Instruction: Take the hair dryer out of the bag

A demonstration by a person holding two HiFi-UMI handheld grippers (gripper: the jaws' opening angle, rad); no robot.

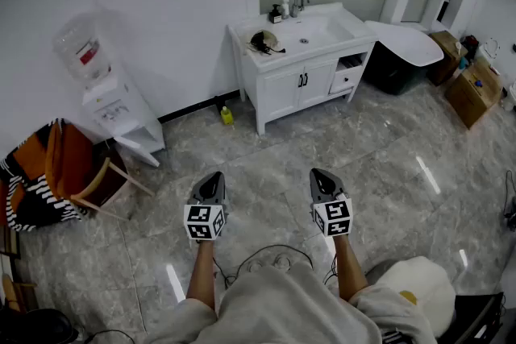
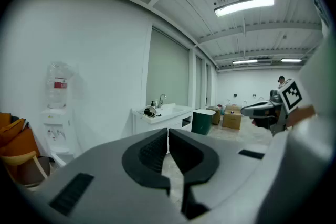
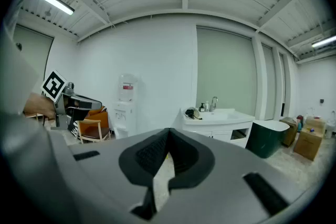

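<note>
A small tan bag (image 1: 263,42) with a dark object and cord at its mouth lies on the left end of the white vanity (image 1: 278,89), beside the sink; I cannot tell whether the dark object is the hair dryer. The bag also shows small in the left gripper view (image 2: 151,111) and in the right gripper view (image 3: 193,112). My left gripper (image 1: 211,178) and right gripper (image 1: 322,176) are held side by side over the marble floor, well short of the vanity. Both point toward it, shut and empty, as the left gripper (image 2: 168,131) and right gripper (image 3: 169,132) show in their own views.
A water dispenser (image 1: 109,97) stands by the left wall, with a chair (image 1: 60,173) draped in orange and striped cloth beyond it. A yellow bottle (image 1: 226,115) sits on the floor by the vanity. A dark bin with a white lid (image 1: 399,52) and cardboard boxes (image 1: 476,89) stand at the right.
</note>
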